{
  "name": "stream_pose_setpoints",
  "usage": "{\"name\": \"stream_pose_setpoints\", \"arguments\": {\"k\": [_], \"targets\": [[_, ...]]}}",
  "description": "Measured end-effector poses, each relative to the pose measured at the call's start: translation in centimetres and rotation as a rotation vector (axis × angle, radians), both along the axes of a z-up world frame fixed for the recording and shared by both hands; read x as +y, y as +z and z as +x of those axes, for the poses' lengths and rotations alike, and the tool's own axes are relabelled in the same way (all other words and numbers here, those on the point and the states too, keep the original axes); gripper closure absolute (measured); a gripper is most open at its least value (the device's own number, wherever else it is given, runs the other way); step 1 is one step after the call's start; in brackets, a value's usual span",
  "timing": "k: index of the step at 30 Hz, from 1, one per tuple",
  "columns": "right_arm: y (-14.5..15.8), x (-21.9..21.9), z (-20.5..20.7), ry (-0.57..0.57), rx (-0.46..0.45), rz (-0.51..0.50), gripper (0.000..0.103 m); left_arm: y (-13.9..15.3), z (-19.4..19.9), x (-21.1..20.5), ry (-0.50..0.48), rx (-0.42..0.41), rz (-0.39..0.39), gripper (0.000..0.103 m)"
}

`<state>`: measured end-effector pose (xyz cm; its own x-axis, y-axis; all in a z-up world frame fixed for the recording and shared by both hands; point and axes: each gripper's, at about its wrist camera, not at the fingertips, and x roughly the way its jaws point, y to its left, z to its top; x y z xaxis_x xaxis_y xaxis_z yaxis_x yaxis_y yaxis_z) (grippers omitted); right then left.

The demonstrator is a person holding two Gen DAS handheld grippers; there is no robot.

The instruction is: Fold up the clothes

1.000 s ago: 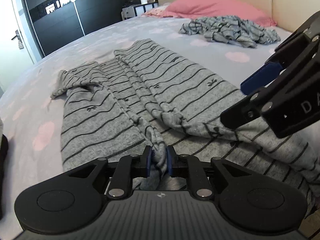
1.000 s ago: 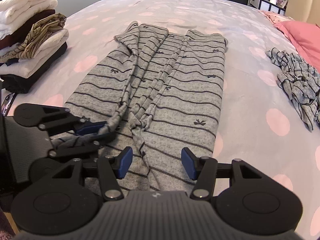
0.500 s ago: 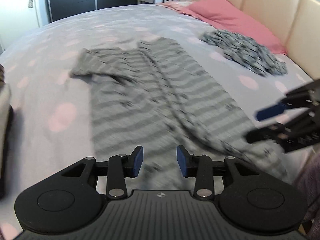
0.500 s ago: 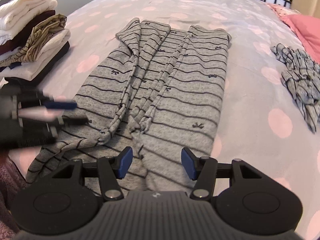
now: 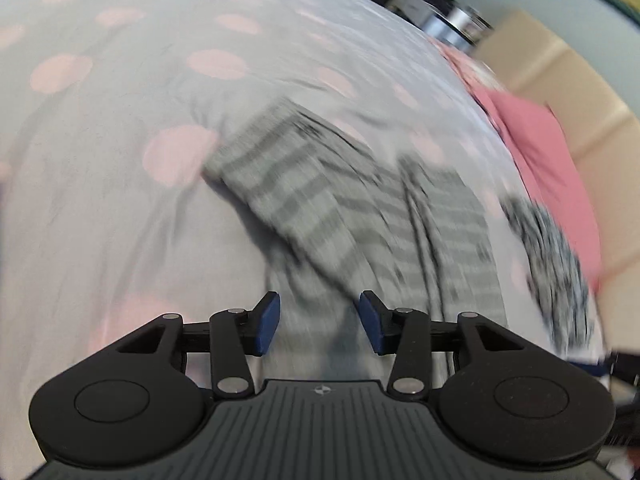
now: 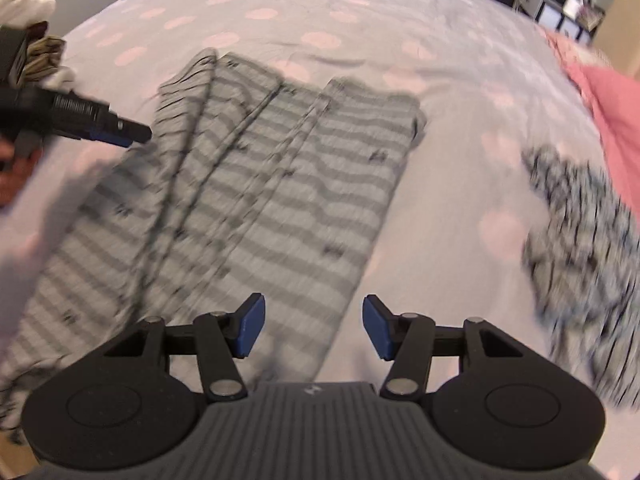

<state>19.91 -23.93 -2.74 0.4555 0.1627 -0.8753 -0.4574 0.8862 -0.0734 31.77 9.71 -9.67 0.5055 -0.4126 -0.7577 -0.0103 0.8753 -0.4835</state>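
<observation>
The grey striped garment (image 6: 256,208) lies spread flat in the middle of the bed (image 6: 360,12), its two long halves folded inward so that their edges run side by side down its length, with a bunched seam between them. Both views are smeared with motion blur, so the small dark marks on the cloth are hard to read. The left gripper (image 5: 319,322) hangs over the near end of the garment with its blue pads (image 5: 267,330) apart; its jaws have just been opening and nothing sits between them, the fabric lying loose below. From the right wrist view the same left gripper shows as a dark bar at the left edge of the bed, pointing in toward the garment's left side, with part of a hand (image 6: 12,168) behind it. The right gripper (image 6: 314,326) is also released, jaws wide, over the near right edge of the garment where cloth meets bare sheet, gripping nothing. Toward the right edge of the bed, well apart from the spread garment, a second striped piece (image 6: 580,248) lies crumpled. Beyond it a pink pillow (image 6: 616,120) rests at the head of the bed. A stack of folded clothes (image 6: 36,28) sits at the far left corner.
</observation>
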Motion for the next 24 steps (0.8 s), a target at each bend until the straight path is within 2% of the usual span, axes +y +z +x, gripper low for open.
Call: {"name": "stream_pose_setpoints", "arguments": {"k": [3, 4, 5, 7, 8, 11, 16, 20, 22, 24], "targets": [[-0.6, -0.7, 3.3, -0.036, -0.018, 0.023, 0.045, -0.7, 2.7, 0.4, 0.030, -0.001, -0.007, 0.065], [-0.9, -1.1, 4.5, -0.059, -0.016, 0.042, 0.045, -0.7, 3.3, 0.3, 0.026, -0.020, 0.003, 0.070], [-1.1, -1.5, 5.6, -0.083, -0.015, 0.061, 0.045, -0.4, 3.7, 0.1, 0.014, -0.058, 0.034, 0.082], [-1.7, -2.4, 7.7, -0.134, -0.027, 0.093, 0.045, 0.8, 4.4, -0.8, -0.035, -0.151, 0.083, 0.089], [-1.9, -2.6, 8.5, -0.154, -0.033, 0.099, 0.045, 1.3, 4.8, -1.3, -0.060, -0.177, 0.083, 0.097], [-2.4, -2.9, 10.5, -0.181, -0.054, 0.110, 0.045, 2.6, 6.6, -3.5, -0.148, -0.228, 0.098, 0.101], [-3.0, -1.9, 12.5, -0.185, -0.070, 0.151, 0.045, 3.3, 9.5, -7.1, -0.258, -0.269, 0.125, 0.101], [-3.6, -0.3, 13.7, -0.151, -0.055, 0.190, 0.045, 2.7, 11.6, -8.7, -0.284, -0.239, 0.153, 0.101], [-3.8, 0.5, 14.1, -0.131, -0.054, 0.207, 0.045, 2.9, 12.1, -8.8, -0.301, -0.243, 0.181, 0.098], [-3.8, 1.3, 14.5, -0.115, -0.053, 0.252, 0.045, 3.4, 12.4, -8.4, -0.303, -0.239, 0.234, 0.087]]}}
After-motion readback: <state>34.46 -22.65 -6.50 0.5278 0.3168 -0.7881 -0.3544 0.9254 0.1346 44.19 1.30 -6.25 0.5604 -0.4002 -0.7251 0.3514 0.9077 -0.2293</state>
